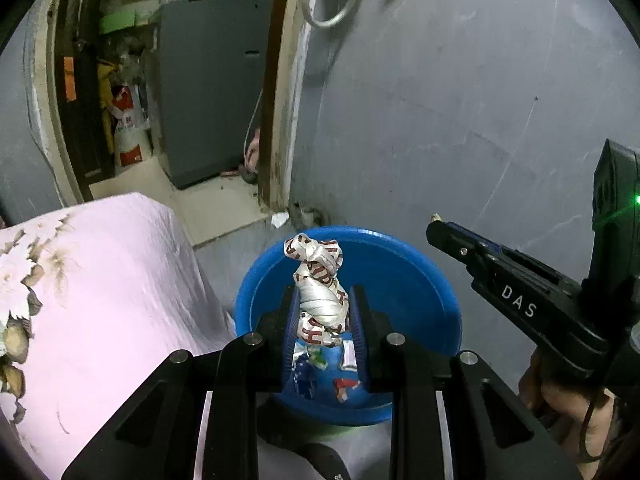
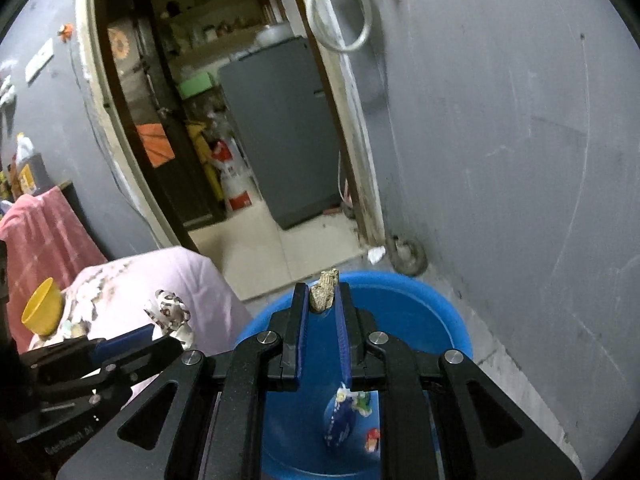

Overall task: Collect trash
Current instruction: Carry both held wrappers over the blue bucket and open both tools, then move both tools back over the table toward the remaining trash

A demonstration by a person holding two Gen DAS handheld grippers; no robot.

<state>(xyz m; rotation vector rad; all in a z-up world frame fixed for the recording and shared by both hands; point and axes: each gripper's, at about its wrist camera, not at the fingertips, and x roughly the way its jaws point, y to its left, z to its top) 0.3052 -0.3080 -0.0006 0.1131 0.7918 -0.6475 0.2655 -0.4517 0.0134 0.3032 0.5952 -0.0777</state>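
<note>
A blue plastic tub [image 1: 420, 280] stands on the floor by the grey wall; it also shows in the right wrist view [image 2: 432, 320]. Wrappers [image 1: 320, 368] lie in its bottom, seen too in the right wrist view [image 2: 340, 420]. My left gripper [image 1: 325, 312] is shut on a twisted white wrapper with red print [image 1: 320, 276], held above the tub. My right gripper [image 2: 323, 300] is shut on a small crumpled brown scrap [image 2: 325, 290] over the tub's near rim. The left gripper and its wrapper [image 2: 170, 312] appear at the left of the right wrist view.
A pink cloth-covered surface [image 1: 100, 280] stands left of the tub, with a yellow cup [image 2: 42, 306] on it. An open doorway [image 2: 240, 200] behind leads to a tiled room with a grey fridge [image 2: 288, 132]. A white scrap [image 1: 279, 220] lies on the floor by the door frame.
</note>
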